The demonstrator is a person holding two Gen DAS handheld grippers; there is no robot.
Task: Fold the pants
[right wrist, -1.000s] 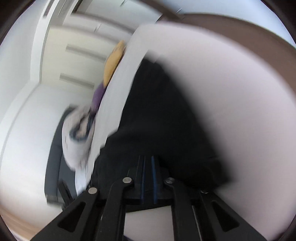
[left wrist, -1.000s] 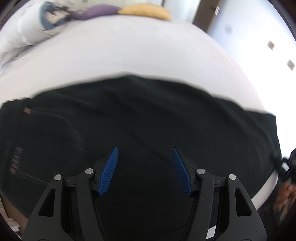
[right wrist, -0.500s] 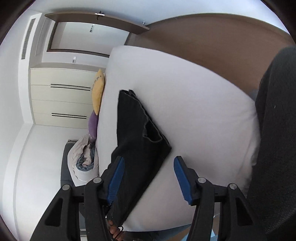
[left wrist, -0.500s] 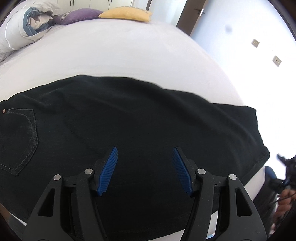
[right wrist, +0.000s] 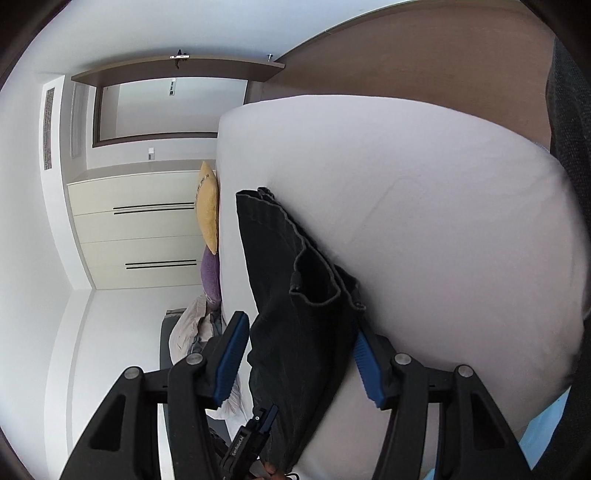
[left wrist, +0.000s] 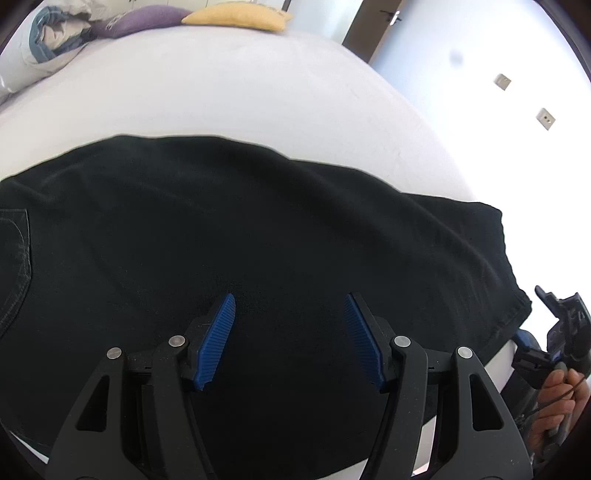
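Observation:
Black pants (left wrist: pixel 258 236) lie flat across the near part of a white bed (left wrist: pixel 240 92), folded lengthwise, with a back pocket at the far left. My left gripper (left wrist: pixel 290 332) is open and empty, just above the middle of the pants. The right wrist view is rolled sideways and shows the leg hems (right wrist: pixel 295 266) on the bed (right wrist: pixel 443 229). My right gripper (right wrist: pixel 297 350) is open, its blue pads either side of the hem end, gripping nothing. It also shows at the right edge of the left wrist view (left wrist: pixel 554 332).
A yellow pillow (left wrist: pixel 236 16), a purple pillow (left wrist: pixel 140 18) and a bundled duvet (left wrist: pixel 40 40) lie at the bed's far end. A cream wardrobe (right wrist: pixel 140 229) and a doorway (right wrist: pixel 166 107) are beyond. A dark chair back (right wrist: pixel 572 110) is at the right.
My right gripper opened and let go of the pants' hem end, which now rests on the bed. My left gripper stayed open and moved slightly over the pants.

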